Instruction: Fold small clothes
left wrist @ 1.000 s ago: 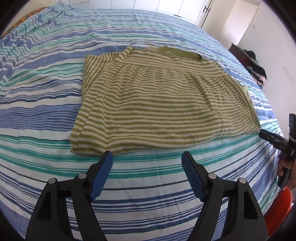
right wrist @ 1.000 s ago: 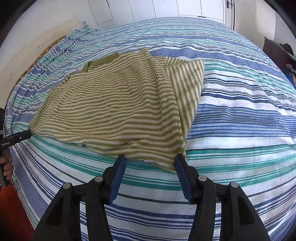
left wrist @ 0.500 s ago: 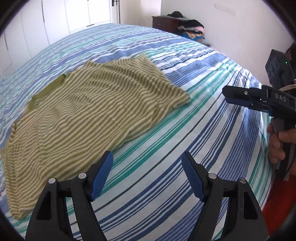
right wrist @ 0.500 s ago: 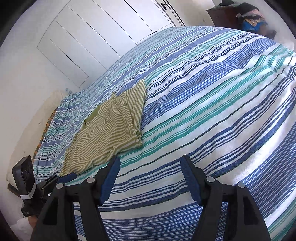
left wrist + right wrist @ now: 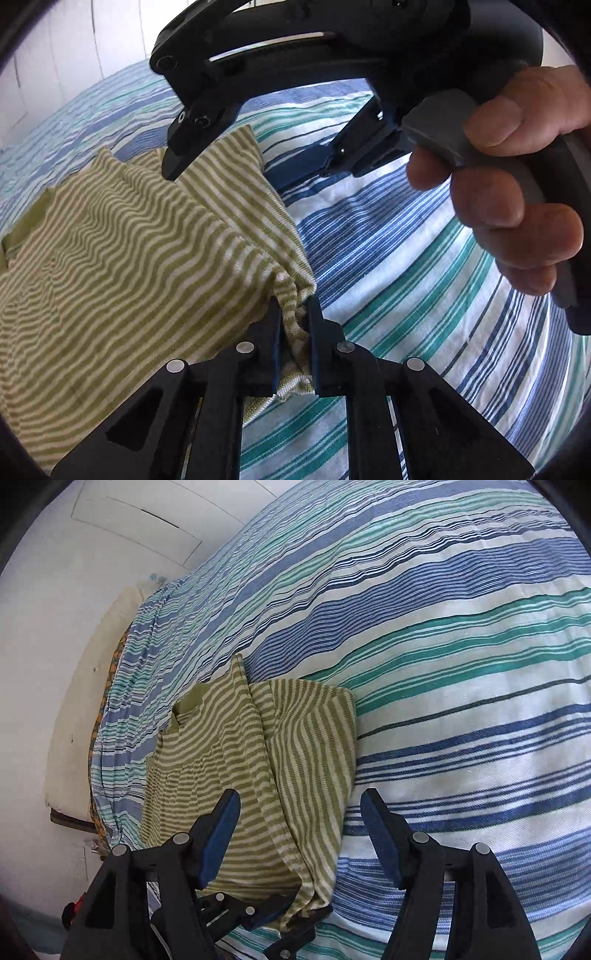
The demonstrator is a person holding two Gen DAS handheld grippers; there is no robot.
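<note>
A small olive-and-cream striped shirt (image 5: 129,258) lies flat on the striped bedspread (image 5: 424,258). My left gripper (image 5: 293,302) is closing, and its pads pinch the shirt's near hem corner, which bunches between them. The right gripper (image 5: 255,166), held by a hand (image 5: 517,184), hangs just above and beyond it. In the right wrist view the right gripper (image 5: 299,827) stands open over the shirt (image 5: 295,738) with nothing pinched. Below it the left gripper (image 5: 295,919) grips the corner.
The blue, teal and white bedspread (image 5: 443,627) stretches far to the right and beyond the shirt. A cream pillow or mattress edge (image 5: 74,701) runs along the bed's left side. White wardrobe doors (image 5: 140,520) stand behind the bed.
My left gripper swung to the shirt's near corner and shut on it. The right gripper moved back over the shirt and now hangs right above the left one.
</note>
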